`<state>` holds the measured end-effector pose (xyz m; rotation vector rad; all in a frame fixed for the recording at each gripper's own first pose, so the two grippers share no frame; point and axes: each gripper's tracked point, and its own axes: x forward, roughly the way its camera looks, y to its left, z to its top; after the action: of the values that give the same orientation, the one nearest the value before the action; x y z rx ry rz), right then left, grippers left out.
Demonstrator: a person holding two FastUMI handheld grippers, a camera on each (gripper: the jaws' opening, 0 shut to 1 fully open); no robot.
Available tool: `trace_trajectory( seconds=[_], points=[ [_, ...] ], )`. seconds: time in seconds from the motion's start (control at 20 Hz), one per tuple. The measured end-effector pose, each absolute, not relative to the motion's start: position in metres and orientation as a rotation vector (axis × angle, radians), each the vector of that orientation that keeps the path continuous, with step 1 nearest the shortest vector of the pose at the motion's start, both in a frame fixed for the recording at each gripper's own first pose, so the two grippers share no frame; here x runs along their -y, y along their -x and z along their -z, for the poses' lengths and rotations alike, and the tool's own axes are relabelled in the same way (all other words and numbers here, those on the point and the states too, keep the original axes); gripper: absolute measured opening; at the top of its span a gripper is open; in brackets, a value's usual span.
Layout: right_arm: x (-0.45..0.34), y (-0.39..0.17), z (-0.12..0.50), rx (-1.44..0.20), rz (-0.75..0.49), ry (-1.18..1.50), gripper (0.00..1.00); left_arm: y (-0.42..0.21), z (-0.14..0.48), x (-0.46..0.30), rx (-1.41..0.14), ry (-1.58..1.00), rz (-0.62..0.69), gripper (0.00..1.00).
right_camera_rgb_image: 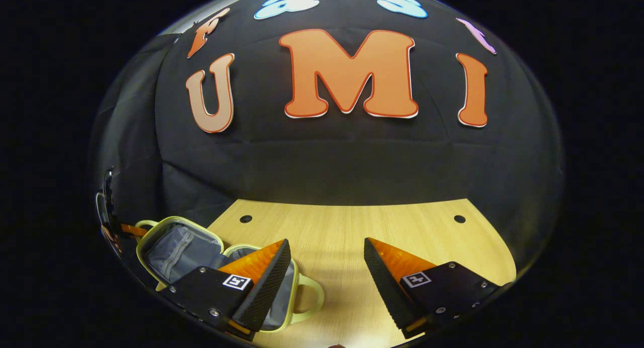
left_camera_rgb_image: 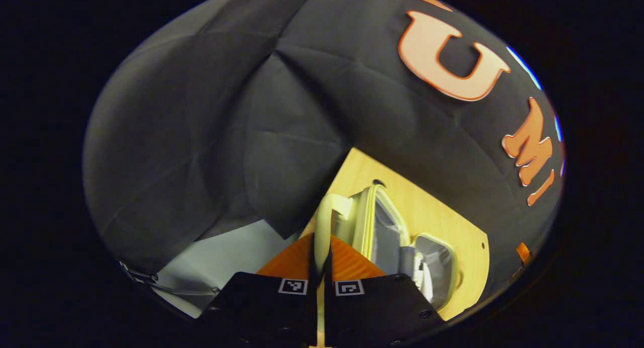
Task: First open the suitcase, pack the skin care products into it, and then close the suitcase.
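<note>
I count one suitcase (right_camera_rgb_image: 201, 252), lying open in two halves on one wooden surface (right_camera_rgb_image: 352, 237). It has two handles, one on each half. I hold two hand-held grippers: my left hand-held gripper (left_camera_rgb_image: 322, 267) and my right hand-held gripper (right_camera_rgb_image: 327, 267).

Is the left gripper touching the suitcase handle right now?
Touching. In the left gripper view, the left gripper has both fingers closed on the pale handle of the open suitcase, with no gap visible.

Right gripper (right_camera_rgb_image: 327, 267) fingers spread over table (right_camera_rgb_image: 352, 222); suitcase (right_camera_rgb_image: 181, 247) seemingly open.
</note>
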<state>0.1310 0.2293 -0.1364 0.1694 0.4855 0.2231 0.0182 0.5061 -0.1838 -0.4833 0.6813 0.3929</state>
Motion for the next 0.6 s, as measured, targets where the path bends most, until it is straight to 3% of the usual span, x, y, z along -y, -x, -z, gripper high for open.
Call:
trace_trajectory(
  seconds=[0.25, 0.6],
  points=[
    [-0.211, -0.133, 0.125, -0.430, -0.234, -0.113, 0.94, -0.042, 0.122, -0.452, -0.610, 0.383, -0.299, 0.06],
    [-0.197, -0.140, 0.115, -0.363, -0.312, -0.127, 0.94, -0.065, 0.074, -0.380, -0.533, 0.342, -0.277, 0.06]
  ],
)
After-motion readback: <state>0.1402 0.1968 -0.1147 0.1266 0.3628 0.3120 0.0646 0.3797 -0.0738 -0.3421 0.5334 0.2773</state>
